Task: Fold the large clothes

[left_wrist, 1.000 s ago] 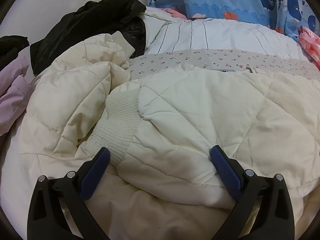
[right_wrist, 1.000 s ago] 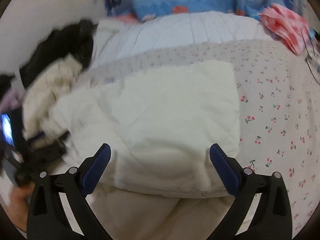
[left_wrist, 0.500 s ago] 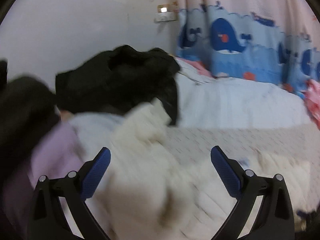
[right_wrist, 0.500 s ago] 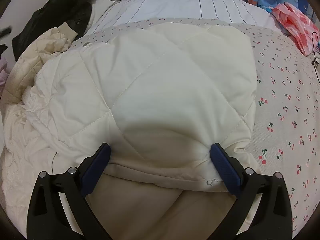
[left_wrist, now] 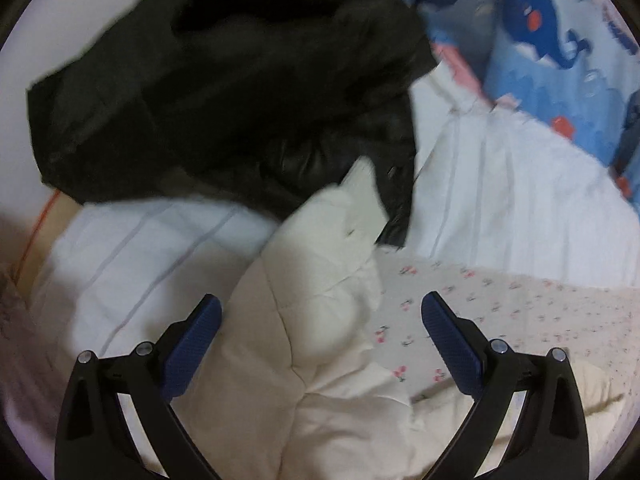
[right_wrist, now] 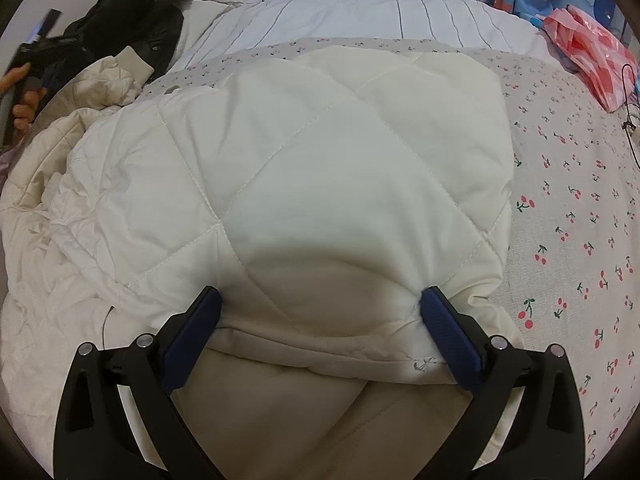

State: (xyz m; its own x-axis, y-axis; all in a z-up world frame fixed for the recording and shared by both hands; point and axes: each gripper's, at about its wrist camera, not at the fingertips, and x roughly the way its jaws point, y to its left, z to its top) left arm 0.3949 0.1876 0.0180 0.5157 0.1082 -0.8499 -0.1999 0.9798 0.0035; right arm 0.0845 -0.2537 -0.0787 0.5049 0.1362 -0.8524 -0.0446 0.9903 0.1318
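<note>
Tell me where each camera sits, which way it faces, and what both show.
Left wrist: on the left tool, facing the jacket sleeve and black coat; only its open fingers show.
Right wrist: on the right tool, facing the folded jacket; a hand shows far left.
Shared: jacket, black coat, cherry sheet.

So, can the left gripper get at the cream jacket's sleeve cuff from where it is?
Probably yes: the left gripper is open, the sleeve cuff lies ahead, nothing over it.
</note>
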